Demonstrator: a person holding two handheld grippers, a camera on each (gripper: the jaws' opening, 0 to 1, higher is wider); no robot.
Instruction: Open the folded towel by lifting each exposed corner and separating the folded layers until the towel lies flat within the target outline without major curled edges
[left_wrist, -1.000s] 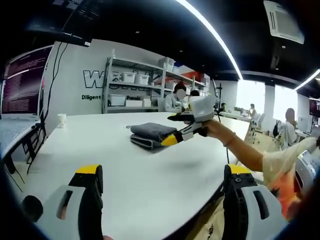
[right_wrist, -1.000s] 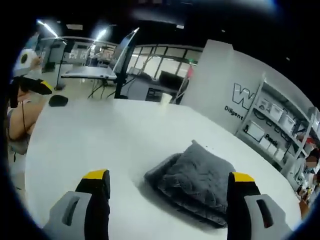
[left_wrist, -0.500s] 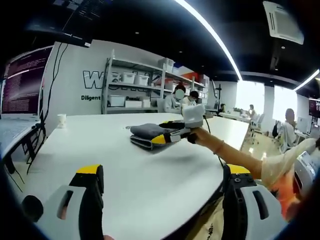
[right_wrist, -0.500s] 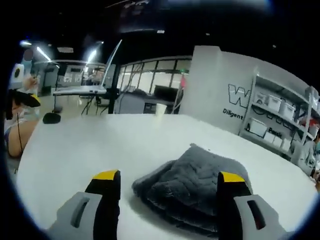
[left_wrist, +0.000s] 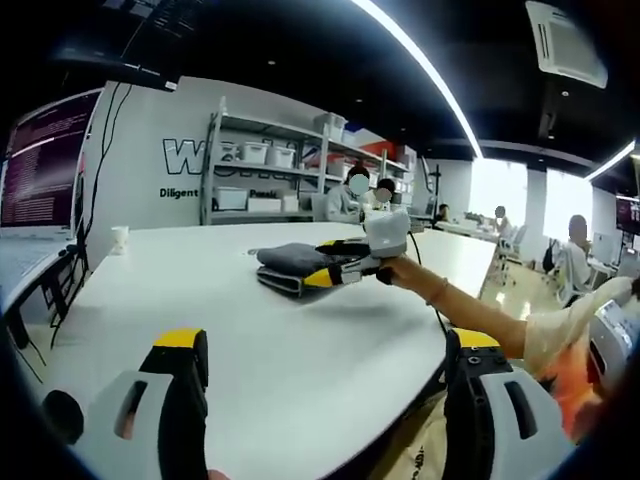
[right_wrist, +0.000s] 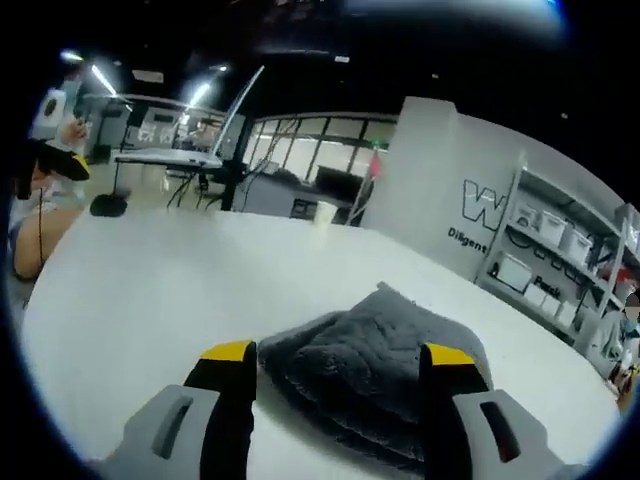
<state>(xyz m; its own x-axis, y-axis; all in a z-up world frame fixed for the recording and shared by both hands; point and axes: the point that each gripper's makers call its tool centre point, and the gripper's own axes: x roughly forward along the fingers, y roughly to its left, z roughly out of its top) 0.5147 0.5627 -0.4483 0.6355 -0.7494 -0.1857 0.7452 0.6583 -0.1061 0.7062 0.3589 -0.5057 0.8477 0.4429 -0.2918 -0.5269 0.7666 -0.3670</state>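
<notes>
While the folded grey towel (right_wrist: 375, 365) is lying on the white tabletop (left_wrist: 250, 330), we are bracketing its near edge with our right hand-held gripper (right_wrist: 338, 352), jaws spread and gripping nothing. Our left hand-held gripper (left_wrist: 325, 345) is hovering released, well back from the towel, over the tabletop's near edge.

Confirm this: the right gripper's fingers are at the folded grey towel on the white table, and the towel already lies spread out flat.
Not quite. The right gripper does have its fingers at the grey towel on the white table, but the towel is still folded in stacked layers, not spread flat. The right gripper view shows it.
</notes>
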